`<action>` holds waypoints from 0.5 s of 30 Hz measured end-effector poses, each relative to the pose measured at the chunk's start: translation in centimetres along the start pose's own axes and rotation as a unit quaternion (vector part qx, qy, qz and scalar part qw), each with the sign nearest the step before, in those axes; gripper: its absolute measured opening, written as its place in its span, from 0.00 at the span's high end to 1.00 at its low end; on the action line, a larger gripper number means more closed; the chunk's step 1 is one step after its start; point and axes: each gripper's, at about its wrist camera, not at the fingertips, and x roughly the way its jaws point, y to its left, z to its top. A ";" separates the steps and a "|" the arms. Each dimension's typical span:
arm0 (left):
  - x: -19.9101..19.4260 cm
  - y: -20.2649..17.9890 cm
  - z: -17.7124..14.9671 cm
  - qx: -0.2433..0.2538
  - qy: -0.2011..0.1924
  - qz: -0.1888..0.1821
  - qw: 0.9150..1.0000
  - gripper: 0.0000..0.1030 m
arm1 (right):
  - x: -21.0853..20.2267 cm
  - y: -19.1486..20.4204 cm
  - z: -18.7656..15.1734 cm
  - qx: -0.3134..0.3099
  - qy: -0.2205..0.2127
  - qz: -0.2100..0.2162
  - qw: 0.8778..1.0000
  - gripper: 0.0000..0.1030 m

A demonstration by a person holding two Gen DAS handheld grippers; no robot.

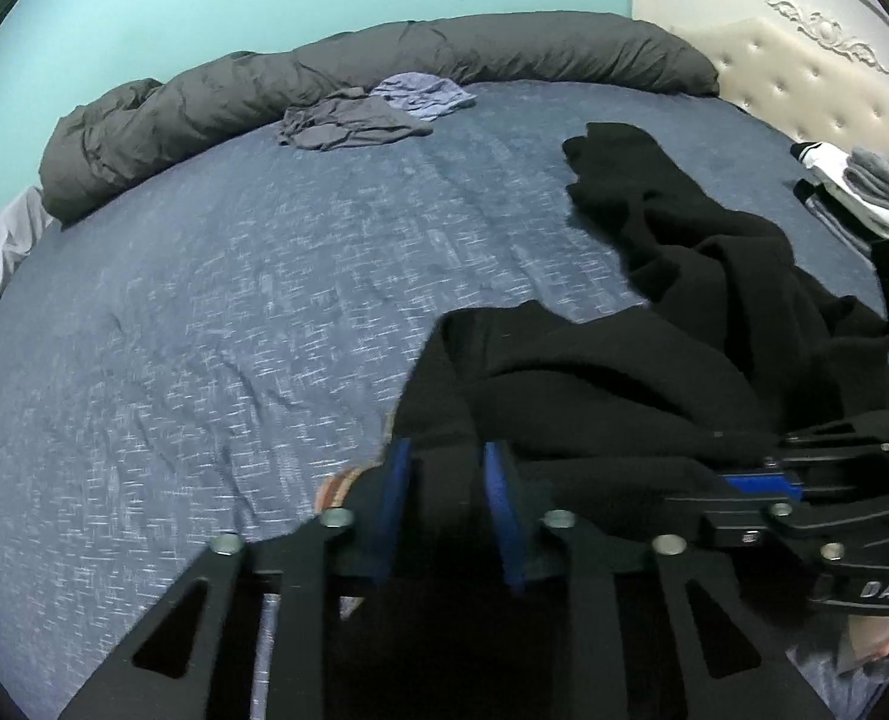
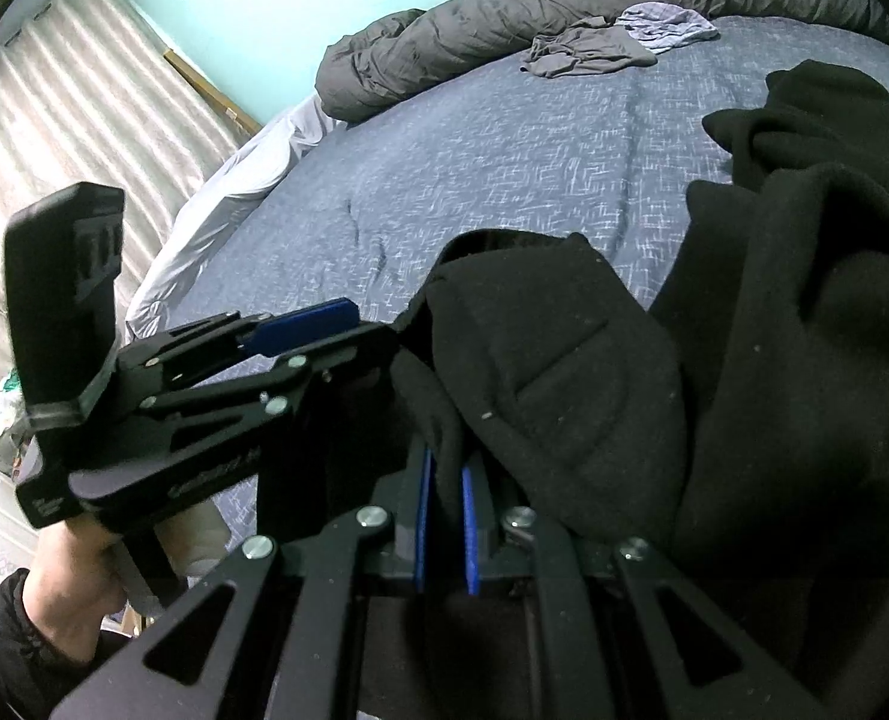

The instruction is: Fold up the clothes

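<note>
Blue pads of the left tongs [image 1: 447, 468] sit closest to the lens in the left wrist view, a strip of the black garment [image 1: 654, 372] running between them; the jaws stand partly apart, and whether the pads actually pinch the cloth or only straddle it I cannot tell, since black fabric against black linkage hides the contact; to their right, the right tongs [image 2: 444, 480] are all but closed, their pads clamped on a fold of the same garment, seen plainly in the right wrist view; the person's left hand [image 2: 78, 564] grips its handle at the lower left of that view.

The garment lies heaped on the near right part of the bed [image 1: 234, 300], one dark limb of it trailing away toward the headboard [image 1: 804, 60]; a folded stack [image 1: 864, 186] rests beyond it at the far right; two loose pieces, a grey garment [image 1: 348, 123] and a pale blue garment [image 1: 423, 93], lie well apart against the rolled duvet [image 1: 384, 66].

Risks, as I judge them: if the left pads have only a loose hold, the edge may slip out as the cloth is drawn taut, leaving a lopsided spread; the thick bunched layers may mean one pair of tongs holds several plies, so a lift would drag a tangle rather than a clean hem; a wide sweep could knock the folded stack.
</note>
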 end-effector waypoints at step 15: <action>-2.6 7.0 -0.9 -0.123 -0.034 -0.018 0.992 1.00 | -0.3 -0.1 0.2 0.002 -0.008 0.003 1.000 0.92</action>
